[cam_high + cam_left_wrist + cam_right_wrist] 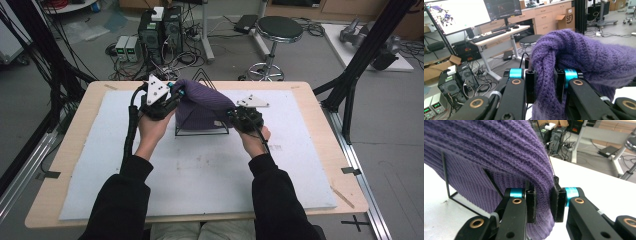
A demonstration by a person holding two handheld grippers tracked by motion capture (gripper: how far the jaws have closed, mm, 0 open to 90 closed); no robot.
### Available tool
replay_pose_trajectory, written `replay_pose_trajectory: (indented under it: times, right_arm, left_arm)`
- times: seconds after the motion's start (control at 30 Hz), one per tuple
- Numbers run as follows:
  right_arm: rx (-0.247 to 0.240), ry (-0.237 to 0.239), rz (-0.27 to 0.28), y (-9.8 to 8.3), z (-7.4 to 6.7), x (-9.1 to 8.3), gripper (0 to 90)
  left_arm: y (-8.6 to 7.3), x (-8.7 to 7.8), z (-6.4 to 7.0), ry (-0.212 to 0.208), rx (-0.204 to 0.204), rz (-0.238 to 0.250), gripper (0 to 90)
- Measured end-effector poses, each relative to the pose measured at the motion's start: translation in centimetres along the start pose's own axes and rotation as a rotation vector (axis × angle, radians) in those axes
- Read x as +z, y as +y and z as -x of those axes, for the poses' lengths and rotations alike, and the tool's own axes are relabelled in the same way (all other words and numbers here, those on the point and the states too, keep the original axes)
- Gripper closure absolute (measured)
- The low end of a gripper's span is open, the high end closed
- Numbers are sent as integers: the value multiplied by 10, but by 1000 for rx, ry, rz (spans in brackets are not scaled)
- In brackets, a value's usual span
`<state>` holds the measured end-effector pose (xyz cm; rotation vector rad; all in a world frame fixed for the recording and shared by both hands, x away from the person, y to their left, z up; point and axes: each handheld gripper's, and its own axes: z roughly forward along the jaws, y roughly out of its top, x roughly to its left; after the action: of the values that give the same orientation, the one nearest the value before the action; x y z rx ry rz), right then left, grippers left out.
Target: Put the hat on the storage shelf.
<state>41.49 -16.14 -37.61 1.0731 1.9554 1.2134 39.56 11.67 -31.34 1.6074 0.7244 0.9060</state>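
Since the purple knit hat [202, 102] is soft and stretchy, left tool [172, 100] and right tool [235, 114] each clamp a rim fold over the wire stand [200, 131].

Cardboard box [566, 19], far beyond the left gripper [545, 83], upper right: printed mark "SF" in brackets; no other legible text.

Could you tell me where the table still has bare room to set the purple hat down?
The grey mat lies bare between the two forearms, in front of the black wire stand. Its right part, beyond the right gripper, and its left edge strip are free too. The middle back is crowded: the purple hat, the stand and the left gripper.
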Motion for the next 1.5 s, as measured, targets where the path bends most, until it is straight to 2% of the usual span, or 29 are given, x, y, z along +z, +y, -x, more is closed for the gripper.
replay_pose_trajectory:
  times: [0.2, 0.43, 0.63, 0.7, 0.73, 0.9, 1.0, 1.07, 1.23, 1.5]
  right_arm:
    - [-7, -12, -29, -4, -4, 5, 783]
    - [17, -21, -87, -7, -4, 9, 779]
    - [23, -19, -88, -8, -4, 10, 778]
    - [23, -20, -86, -8, -4, 10, 771]
    - [29, -19, -85, -8, -4, 9, 764]
    - [31, -15, -68, -7, -4, 7, 732]
    - [46, 7, -55, -6, -3, 7, 603]
    - [66, 10, -42, -5, -3, 5, 548]
    - [65, -2, 14, -2, -3, -1, 521]
    - [79, -10, 33, 0, -1, -3, 483]
  left_arm:
    - [-8, 0, 1, -7, -9, -16, 784]
    - [-16, 2, 4, -11, -11, -37, 781]
    - [-17, 2, 4, -7, -14, -34, 776]
    - [-17, 2, 5, 8, -27, -34, 749]
    - [-17, 2, 5, 12, -39, -38, 708]
    - [-17, 1, 1, 6, -67, -36, 680]
    - [-17, 1, 1, 18, -65, -34, 628]
    - [-17, 2, 2, 26, -67, -35, 580]
    - [-18, 3, 1, 48, -72, -37, 483]
    - [-18, 3, -1, 54, -76, -13, 394]
